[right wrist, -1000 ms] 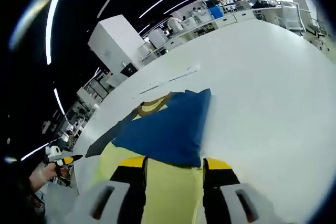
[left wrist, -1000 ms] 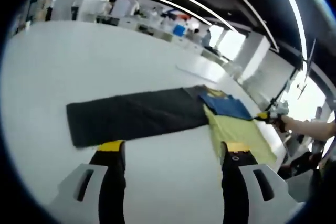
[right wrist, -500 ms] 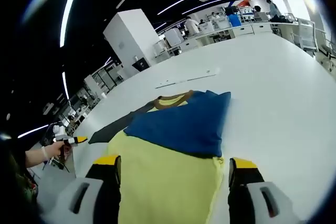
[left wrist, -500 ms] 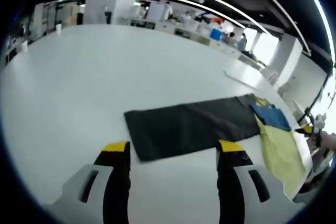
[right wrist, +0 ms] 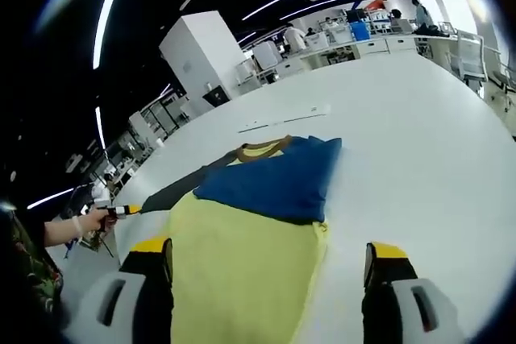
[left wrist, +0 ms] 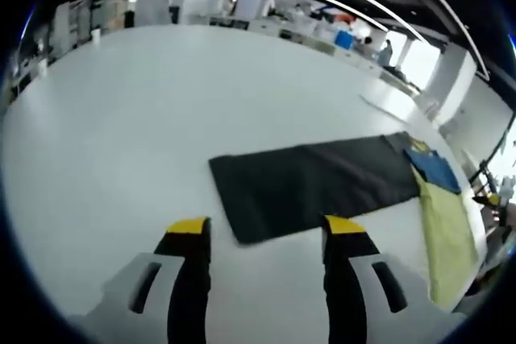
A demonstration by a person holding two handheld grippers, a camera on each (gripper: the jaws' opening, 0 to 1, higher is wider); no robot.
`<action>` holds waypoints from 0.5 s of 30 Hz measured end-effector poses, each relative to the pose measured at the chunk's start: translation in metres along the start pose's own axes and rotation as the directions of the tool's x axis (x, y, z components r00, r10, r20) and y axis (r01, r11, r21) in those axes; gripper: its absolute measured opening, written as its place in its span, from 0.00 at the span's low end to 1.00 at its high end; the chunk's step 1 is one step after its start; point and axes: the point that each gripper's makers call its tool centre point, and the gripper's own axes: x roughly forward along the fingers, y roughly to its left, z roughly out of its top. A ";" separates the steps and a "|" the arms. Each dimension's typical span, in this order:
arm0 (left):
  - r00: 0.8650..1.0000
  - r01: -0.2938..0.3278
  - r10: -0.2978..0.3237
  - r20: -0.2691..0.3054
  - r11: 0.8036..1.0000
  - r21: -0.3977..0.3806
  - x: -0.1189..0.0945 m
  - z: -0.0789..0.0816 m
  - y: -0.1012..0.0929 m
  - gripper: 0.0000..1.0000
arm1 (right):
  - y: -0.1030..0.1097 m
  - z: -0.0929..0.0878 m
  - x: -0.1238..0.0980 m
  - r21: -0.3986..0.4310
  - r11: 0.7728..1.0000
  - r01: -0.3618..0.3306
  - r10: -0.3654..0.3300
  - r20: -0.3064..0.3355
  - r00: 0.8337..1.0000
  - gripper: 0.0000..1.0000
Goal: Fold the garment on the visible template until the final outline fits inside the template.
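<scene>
Left gripper view: the left gripper (left wrist: pixel 260 235) is hovering above the white table (left wrist: pixel 121 118), its 2 yellow-tipped jaws standing spread apart and gripping nothing. Between and just beyond the tips, toward 12 o'clock, the near corner of the dark template (left wrist: pixel 318 183) is lying flat on the table; I cannot tell whether the tips are touching it or the table. The template is running as a long dark strip toward 2 o'clock. At its far end the garment (left wrist: pixel 447 227) is lying, a yellow panel nearer and a blue part beyond it, reaching toward 3 o'clock. Far off at 12 to 1 o'clock, desks and people are showing under strip lights.

Right gripper view: the right gripper (right wrist: pixel 266 251) is holding its 2 jaws released and set wide, with nothing clamped between them. The yellow panel of the garment (right wrist: pixel 242 271) is lying between the jaws, spreading up toward 12 o'clock; whether either jaw is touching the cloth cannot be told. Beyond the yellow, the blue part with a brownish collar is resting flat. At 10 o'clock the dark template (right wrist: pixel 173 191) is extending out from under the garment. At 9 o'clock a person's hand (right wrist: pixel 93 219) is holding the other gripper. The table (right wrist: pixel 403 134) is stretching away at 1 to 3 o'clock.
</scene>
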 end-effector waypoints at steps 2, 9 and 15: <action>1.000 -0.004 0.003 -0.004 1.000 -0.006 -0.001 -0.001 0.001 0.46 | -0.001 -0.001 -0.002 0.002 1.000 0.007 -0.007 0.005 1.000 1.00; 1.000 -0.001 0.000 -0.009 1.000 -0.019 0.003 -0.001 0.001 0.26 | -0.001 -0.006 -0.004 0.029 1.000 0.009 -0.009 0.012 1.000 0.99; 0.999 -0.034 0.034 -0.009 0.999 -0.037 0.007 0.000 0.014 0.10 | -0.001 -0.005 -0.008 0.031 0.999 0.016 -0.016 0.020 1.000 0.98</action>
